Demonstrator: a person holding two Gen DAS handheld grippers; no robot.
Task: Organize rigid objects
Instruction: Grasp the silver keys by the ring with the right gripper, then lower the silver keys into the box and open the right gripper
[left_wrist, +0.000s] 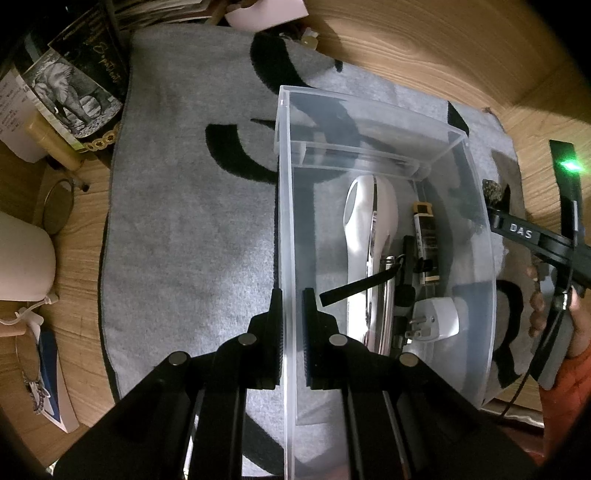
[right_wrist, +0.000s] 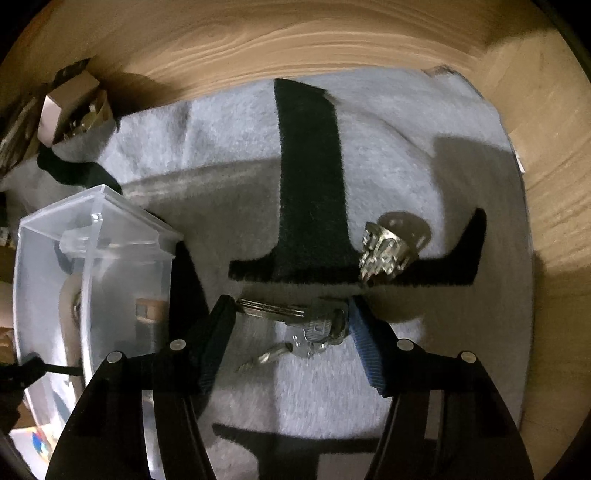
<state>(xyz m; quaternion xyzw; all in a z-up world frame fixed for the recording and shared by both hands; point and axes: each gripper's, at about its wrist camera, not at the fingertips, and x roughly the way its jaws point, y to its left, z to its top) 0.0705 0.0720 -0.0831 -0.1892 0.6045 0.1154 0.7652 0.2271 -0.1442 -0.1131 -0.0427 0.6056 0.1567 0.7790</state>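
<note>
Left wrist view shows the left gripper (left_wrist: 292, 321) pinching the clear bin (left_wrist: 384, 110) wall, while the right gripper (right_wrist: 291, 332) hovers wide apart around the keys (right_wrist: 295, 323) on the grey mat (right_wrist: 221, 147).

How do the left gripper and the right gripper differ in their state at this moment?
The left gripper is nearly shut, pinching the side wall of the clear plastic box; the right gripper is open wide. The left gripper holds something, while the right gripper holds nothing: the bunch of keys lies on the grey towel between its fingers. The left is at the box, the right beside it. Both point down at the towel.
</note>
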